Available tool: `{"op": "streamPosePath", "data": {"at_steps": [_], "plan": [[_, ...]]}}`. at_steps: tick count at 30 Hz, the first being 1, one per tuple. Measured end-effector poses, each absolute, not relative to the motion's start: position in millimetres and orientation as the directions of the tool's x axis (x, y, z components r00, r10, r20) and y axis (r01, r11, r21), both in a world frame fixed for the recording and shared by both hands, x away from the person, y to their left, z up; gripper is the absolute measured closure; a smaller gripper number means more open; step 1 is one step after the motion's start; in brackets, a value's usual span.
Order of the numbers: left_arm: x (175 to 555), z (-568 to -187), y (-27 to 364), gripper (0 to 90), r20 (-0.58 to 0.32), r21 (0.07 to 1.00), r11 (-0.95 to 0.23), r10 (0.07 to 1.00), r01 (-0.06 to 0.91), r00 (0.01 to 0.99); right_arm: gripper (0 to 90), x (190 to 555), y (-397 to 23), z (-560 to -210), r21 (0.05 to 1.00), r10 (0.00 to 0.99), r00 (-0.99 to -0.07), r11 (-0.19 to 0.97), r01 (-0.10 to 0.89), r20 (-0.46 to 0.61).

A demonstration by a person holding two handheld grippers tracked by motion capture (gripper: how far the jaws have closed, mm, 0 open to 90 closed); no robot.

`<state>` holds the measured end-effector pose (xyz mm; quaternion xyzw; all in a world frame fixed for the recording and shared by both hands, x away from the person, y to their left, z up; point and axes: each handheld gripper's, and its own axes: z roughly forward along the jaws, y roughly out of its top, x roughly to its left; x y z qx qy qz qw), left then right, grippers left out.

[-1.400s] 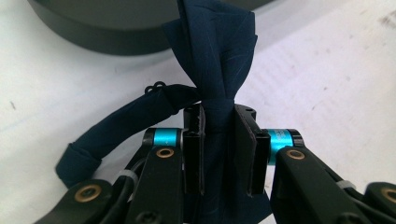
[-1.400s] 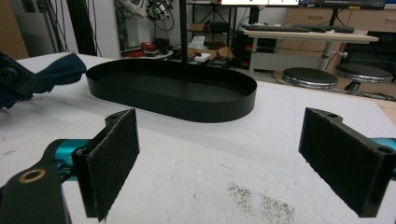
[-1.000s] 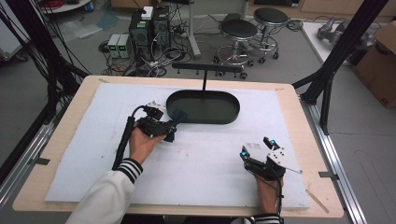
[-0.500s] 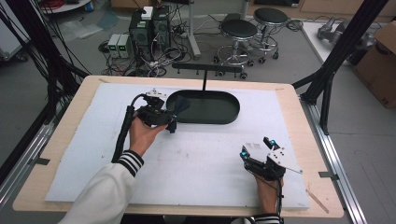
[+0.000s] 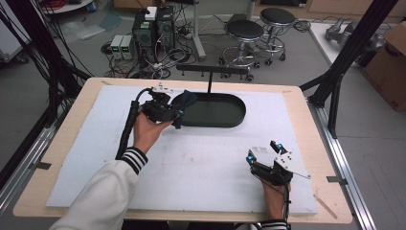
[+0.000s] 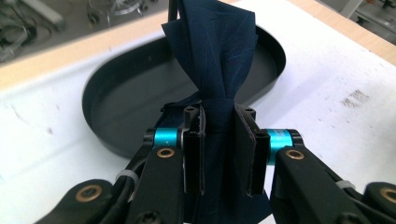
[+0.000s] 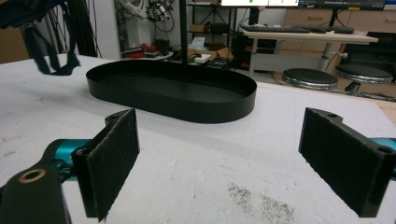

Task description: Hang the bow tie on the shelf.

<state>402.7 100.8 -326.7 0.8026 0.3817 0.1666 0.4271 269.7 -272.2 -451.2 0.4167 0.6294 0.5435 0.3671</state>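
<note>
**Blue cloth lifted over the tray**

High view: the left gripper (image 5: 178,114) has risen from the bench (image 5: 206,167) since a second ago, carrying the dark blue cloth (image 5: 186,99) by the black tray (image 5: 213,111). It may be headed for the rack.

Left gripper view: fingers (image 6: 194,149) pinch the cloth tight.

Right gripper view: the right gripper (image 7: 233,158) waits, fingers spread

A wooden table (image 5: 67,143) is carrying a white mat (image 5: 201,163) that is covering most of its top; a black oval tray (image 5: 225,117) is sitting on the mat near the far edge, a thin black T-shaped stand (image 5: 209,72) rising from it.
</note>
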Motion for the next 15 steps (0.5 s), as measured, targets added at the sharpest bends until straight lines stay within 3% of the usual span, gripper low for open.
{"op": "streamPosePath", "data": {"at_steps": [8,15], "plan": [[408,-322,94,74.8,-0.012,0.833,-0.36,0.747,0.42,0.664,11.4,270,-272,-451,0.99,0.925,-0.379,0.058,0.126,-0.006],[417,-316,97,74.8,-0.03,0.843,-0.345,0.735,0.413,0.677,11.4,270,-273,-451,0.99,0.927,-0.375,0.058,0.125,-0.007]]}}
